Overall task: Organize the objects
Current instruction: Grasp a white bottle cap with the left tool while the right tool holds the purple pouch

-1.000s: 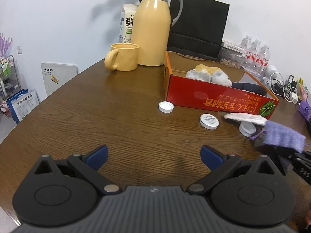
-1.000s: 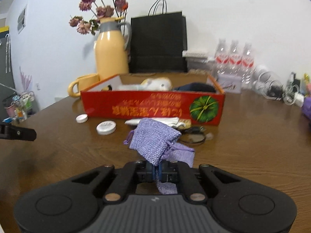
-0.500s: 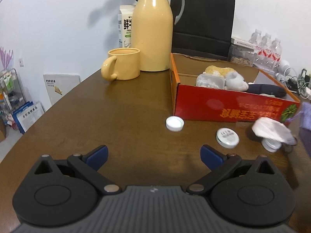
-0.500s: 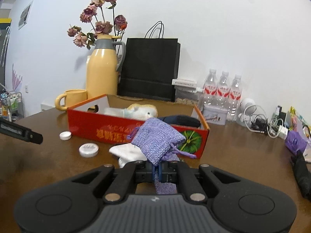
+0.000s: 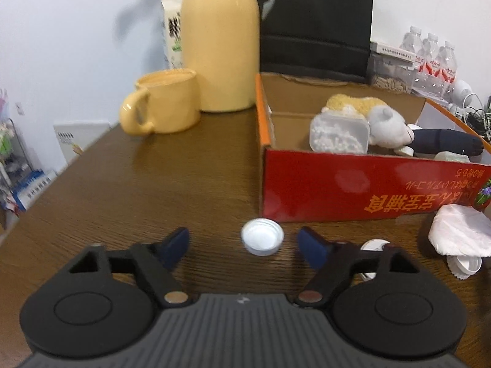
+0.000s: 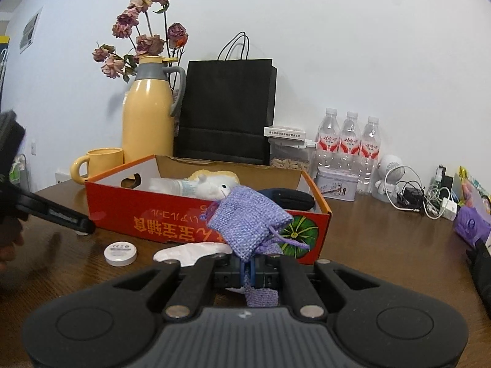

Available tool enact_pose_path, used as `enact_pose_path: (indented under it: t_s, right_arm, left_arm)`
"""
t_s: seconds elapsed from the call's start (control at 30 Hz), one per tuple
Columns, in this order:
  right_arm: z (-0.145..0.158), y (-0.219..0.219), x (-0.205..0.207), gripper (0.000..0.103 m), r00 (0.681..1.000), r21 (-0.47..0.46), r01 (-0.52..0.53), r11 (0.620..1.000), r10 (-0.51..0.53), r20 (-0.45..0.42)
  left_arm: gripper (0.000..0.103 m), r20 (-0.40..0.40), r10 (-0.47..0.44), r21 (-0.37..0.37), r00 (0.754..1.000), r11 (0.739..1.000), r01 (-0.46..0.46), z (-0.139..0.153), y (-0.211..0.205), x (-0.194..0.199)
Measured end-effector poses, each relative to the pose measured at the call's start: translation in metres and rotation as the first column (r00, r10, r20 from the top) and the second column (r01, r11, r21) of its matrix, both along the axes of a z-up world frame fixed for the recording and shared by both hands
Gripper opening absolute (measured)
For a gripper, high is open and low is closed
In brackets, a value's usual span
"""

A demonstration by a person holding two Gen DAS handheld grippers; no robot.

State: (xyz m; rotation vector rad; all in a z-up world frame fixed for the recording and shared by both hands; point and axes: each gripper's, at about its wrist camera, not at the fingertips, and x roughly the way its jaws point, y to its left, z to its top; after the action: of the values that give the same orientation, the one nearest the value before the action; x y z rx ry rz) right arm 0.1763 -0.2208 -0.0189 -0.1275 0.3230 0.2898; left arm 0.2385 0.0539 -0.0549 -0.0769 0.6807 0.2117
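The brown wooden tabletop (image 5: 129, 184) is lying mostly bare on its left side, giving wide room between its curved left edge and the red box (image 5: 353, 184). The red box is sitting open-topped toward the right, its near wall facing the cameras and its left corner standing just behind a white bottle cap (image 5: 261, 240). Inside it a stuffed toy (image 5: 386, 125), a clear tub (image 5: 339, 133) and a dark folded thing are crowding the middle and right, while the left end of the box is looking free. Behind the box, a yellow jug (image 5: 221, 40) and a black paper bag (image 6: 227, 110) are standing near the wall, with a yellow mug (image 5: 162, 104) just left of the jug.

The left gripper (image 5: 244, 243) is hovering low over the tabletop, its jaws closing with the white bottle cap between them but the pads not yet touching it; a gap is showing on each side. A round white tin (image 6: 120, 253) is lying near the box's front wall, and a crumpled white cloth (image 5: 460, 233) is lying to the right, close to the box.

The right gripper (image 6: 248, 271) is hanging in front of the box's near wall, its jaws clenched on a purple woven pouch (image 6: 248, 220), which is lifted clear of the tabletop.
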Motion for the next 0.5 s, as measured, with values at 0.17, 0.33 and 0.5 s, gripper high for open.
enact_pose_path:
  t_s: [0.17, 0.33, 0.5]
  right_arm:
    - [-0.002, 0.002, -0.001, 0.003, 1.0, 0.008, -0.017, 1.0, 0.017, -0.006]
    - [-0.002, 0.002, -0.003, 0.003, 1.0, 0.006, -0.021, 1.0, 0.021, -0.004]
    - [-0.001, 0.003, -0.006, 0.003, 1.0, -0.001, -0.015, 1.0, 0.015, 0.011]
  left_arm:
    - [0.03, 0.028, -0.009, 0.024, 1.0, 1.0, 0.009, 0.0, -0.003, -0.003]
    - [0.03, 0.031, -0.009, 0.018, 0.999, 1.0, 0.009, 0.001, -0.003, -0.007]
    - [0.03, 0.073, -0.005, 0.034, 0.997, 0.999, 0.002, 0.007, -0.006, -0.018]
